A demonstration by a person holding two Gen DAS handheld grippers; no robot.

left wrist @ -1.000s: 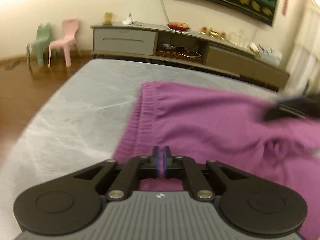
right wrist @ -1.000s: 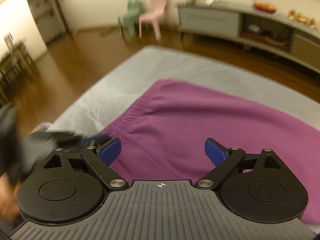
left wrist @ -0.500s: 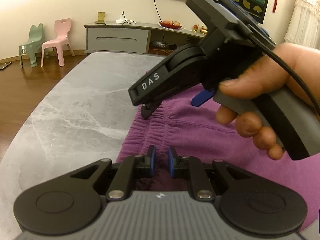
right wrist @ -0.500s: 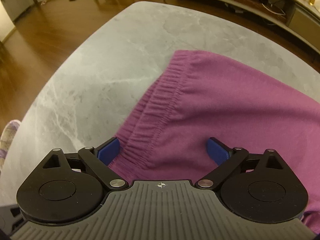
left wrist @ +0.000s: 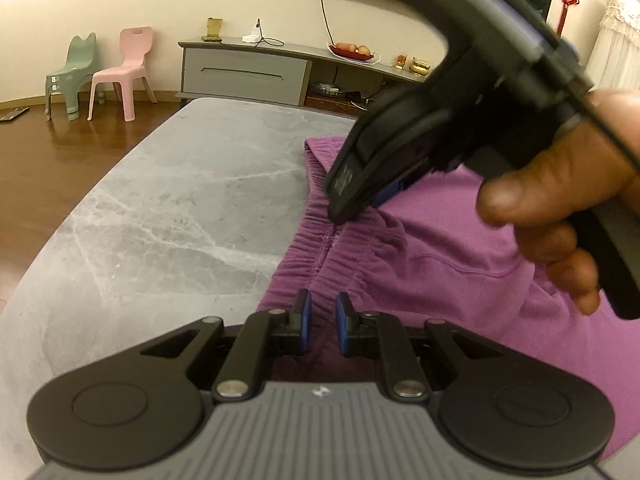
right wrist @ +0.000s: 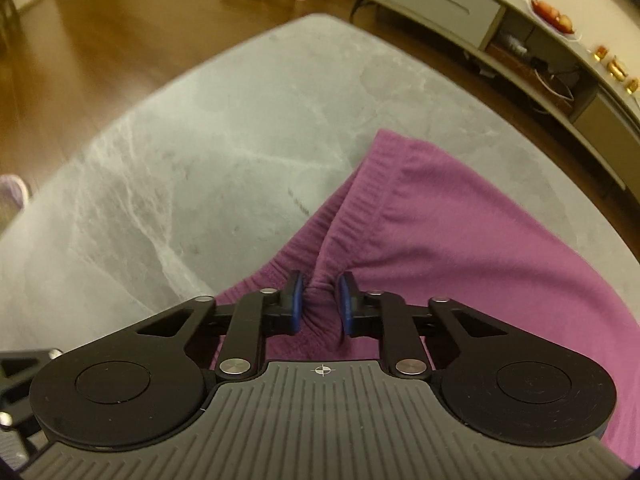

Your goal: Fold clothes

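- purple garment (left wrist: 460,264) is lying on the grey marble desk (left wrist: 180,208), its ribbed waistband (right wrist: 360,208) facing the bare desk.
- right tongs (right wrist: 319,304) have just been closing — fabric is bunching between the blue pads, so they are gripping the waistband.
- left tongs (left wrist: 319,318) are sitting nearly closed, pinching a fold of the waistband edge nearer the camera.
- a hand (left wrist: 560,200) is holding the right tongs' handle, angled down.
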